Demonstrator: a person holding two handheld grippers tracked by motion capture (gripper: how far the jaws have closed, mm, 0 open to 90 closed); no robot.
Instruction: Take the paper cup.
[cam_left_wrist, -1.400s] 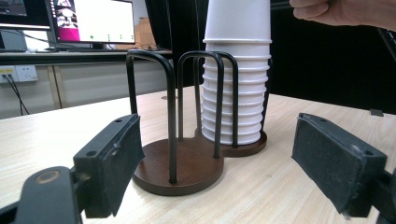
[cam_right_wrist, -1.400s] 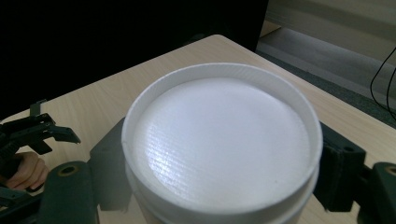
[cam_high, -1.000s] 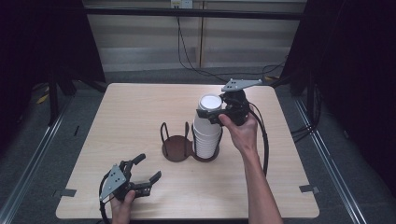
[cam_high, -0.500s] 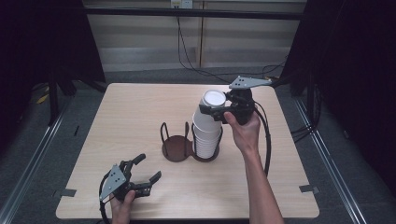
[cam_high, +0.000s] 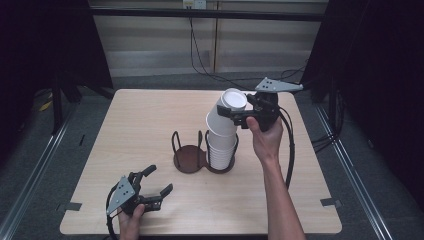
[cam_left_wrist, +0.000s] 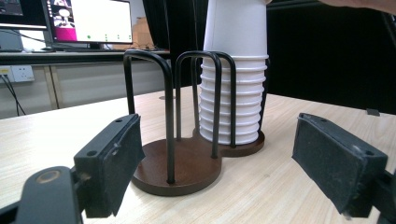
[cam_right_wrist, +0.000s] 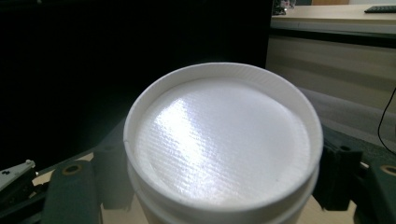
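Observation:
A stack of upturned white paper cups (cam_high: 221, 150) stands in the right ring of a dark two-ring wire holder (cam_high: 189, 159) at the table's middle. My right gripper (cam_high: 234, 115) is shut on the top cup (cam_high: 226, 116), which tilts up and to the right while still partly over the stack. In the right gripper view the cup's round base (cam_right_wrist: 219, 135) sits between the jaws. My left gripper (cam_high: 158, 179) rests open near the front left edge. In the left gripper view its pads (cam_left_wrist: 112, 158) frame the holder (cam_left_wrist: 180, 163) and the cup stack (cam_left_wrist: 231, 102) farther off.
The wooden table (cam_high: 140, 125) has dark floor on every side and a cable on the floor behind it. The holder's left ring holds no cups. A monitor (cam_left_wrist: 91, 21) on a desk appears far behind in the left gripper view.
My right gripper has lifted the top cup higher and leaned it to the right. The left gripper has stayed put.

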